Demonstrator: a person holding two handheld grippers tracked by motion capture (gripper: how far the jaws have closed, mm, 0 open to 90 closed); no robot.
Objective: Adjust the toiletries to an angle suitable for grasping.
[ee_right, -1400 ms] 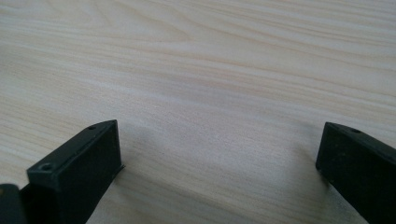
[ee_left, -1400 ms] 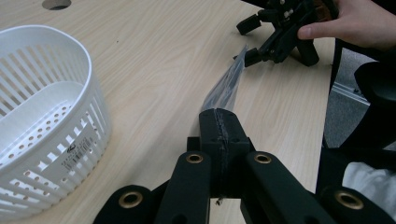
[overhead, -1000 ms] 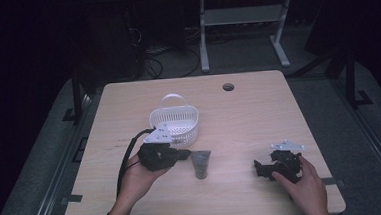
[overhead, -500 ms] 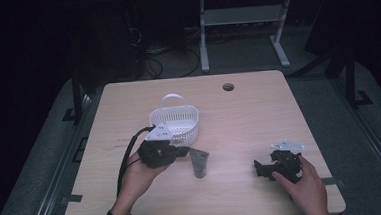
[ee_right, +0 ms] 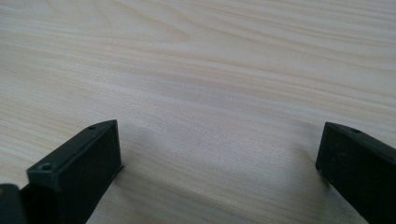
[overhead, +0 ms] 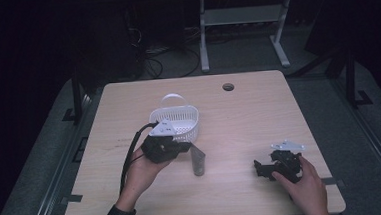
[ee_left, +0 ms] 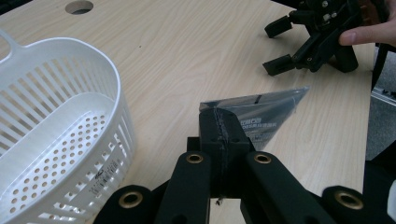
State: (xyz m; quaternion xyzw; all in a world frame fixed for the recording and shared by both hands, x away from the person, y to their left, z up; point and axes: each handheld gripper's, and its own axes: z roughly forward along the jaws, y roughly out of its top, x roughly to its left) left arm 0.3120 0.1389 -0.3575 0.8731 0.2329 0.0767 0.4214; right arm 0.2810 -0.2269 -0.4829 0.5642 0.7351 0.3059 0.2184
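Two tools: left tool (overhead: 182, 149) clamped on the dark packet (overhead: 199, 161) just beside the white basket (overhead: 177, 122), right tool (overhead: 262, 168) wide open, empty, resting on the counter (overhead: 258, 108); lift clear of the rim before dropping it in.

I am looking down on a pale wooden surface (overhead: 259, 113) that is lying bare over most of its right half. A white slotted basket (overhead: 174, 110) is standing upright just left of centre, its handle arching at its 12 o'clock side. A round hole (overhead: 228, 87) is sitting toward 12 o'clock near the far edge. Beyond it, at 12 o'clock, a grey stand (overhead: 204, 36) and loose cables (overhead: 156, 64) are resting on the dark floor.
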